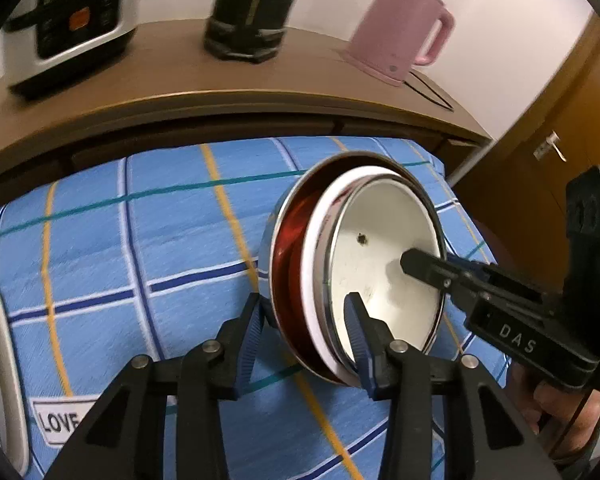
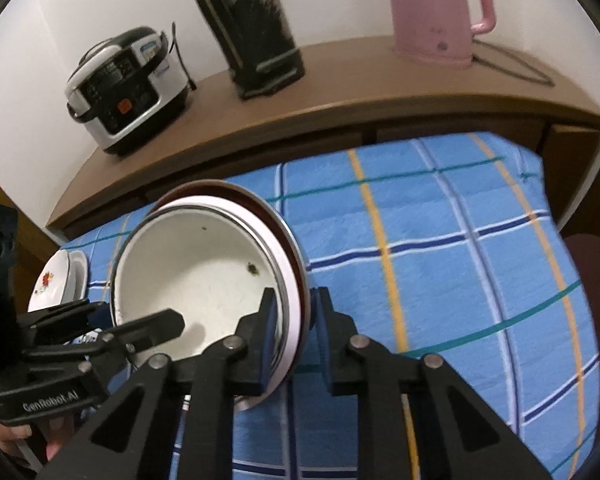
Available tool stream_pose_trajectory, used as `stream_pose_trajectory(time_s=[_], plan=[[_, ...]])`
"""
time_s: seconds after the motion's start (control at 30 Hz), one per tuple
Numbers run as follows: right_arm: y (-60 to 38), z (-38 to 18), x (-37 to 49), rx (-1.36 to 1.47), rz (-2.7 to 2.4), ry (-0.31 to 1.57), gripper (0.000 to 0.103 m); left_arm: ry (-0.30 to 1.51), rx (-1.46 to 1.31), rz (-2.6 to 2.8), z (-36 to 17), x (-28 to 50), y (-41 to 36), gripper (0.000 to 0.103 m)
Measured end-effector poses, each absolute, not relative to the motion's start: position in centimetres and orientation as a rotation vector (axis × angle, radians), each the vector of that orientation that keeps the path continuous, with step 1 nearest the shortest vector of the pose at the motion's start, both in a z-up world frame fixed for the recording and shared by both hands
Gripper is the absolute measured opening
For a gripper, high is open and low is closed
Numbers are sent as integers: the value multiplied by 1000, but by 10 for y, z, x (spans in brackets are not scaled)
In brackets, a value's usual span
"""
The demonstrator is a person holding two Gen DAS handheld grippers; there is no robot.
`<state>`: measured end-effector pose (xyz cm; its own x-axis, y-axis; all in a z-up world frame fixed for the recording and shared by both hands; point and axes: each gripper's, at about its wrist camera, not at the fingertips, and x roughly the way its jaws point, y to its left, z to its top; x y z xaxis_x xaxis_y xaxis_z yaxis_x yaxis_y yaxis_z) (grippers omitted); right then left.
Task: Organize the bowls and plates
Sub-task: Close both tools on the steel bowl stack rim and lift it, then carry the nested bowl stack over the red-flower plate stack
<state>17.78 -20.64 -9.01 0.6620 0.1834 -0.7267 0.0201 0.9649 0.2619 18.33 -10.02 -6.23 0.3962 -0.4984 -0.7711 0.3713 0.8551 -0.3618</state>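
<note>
Nearest the lens in each wrist view are the black, hinged gripper arms with their ribbed blue pads, and both close in on the same nested stack of dishes. The right gripper (image 2: 294, 316) is clenched on the stack's rim: one pad sits inside the white enamel bowl (image 2: 192, 268), the other outside the red-lined outer bowl (image 2: 298, 268), so the pinch spans all the rims at once, probably to lift them as one unit. The left gripper (image 1: 306, 324) straddles the opposite rim, one pad inside the white bowl and one outside the red one; its jaws stand half apart, and I cannot tell whether the pads yet press on the rims. Taking the stack from two sides makes sense, as it stands tilted steeply off the cloth and a single pinch on thin, slick rims could let the inner pieces slide. The inner bowl is glossy white enamel with a thin dark metal edge and a small chipped spot on its floor; around it shows a flat white rim, likely a plate (image 1: 320, 220), and outside that a shiny bowl with a deep red interior. The stack rests over a blue checked cloth (image 1: 140, 220), soft and woven, with yellow, white and teal lines. Further left lies a white dish with a red flower (image 2: 54, 280). Beyond is a brown wooden shelf (image 2: 340, 80) bearing a rice cooker (image 2: 128, 88), a dark flask (image 2: 252, 28) and a smooth pink kettle (image 2: 436, 12).
</note>
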Motion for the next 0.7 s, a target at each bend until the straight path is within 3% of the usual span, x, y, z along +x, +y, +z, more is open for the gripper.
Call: stream_pose_trajectory(time_s=[0.7], plan=[[-103, -45, 191, 140, 326, 785, 18, 952, -326, -349, -51, 153, 8, 39]])
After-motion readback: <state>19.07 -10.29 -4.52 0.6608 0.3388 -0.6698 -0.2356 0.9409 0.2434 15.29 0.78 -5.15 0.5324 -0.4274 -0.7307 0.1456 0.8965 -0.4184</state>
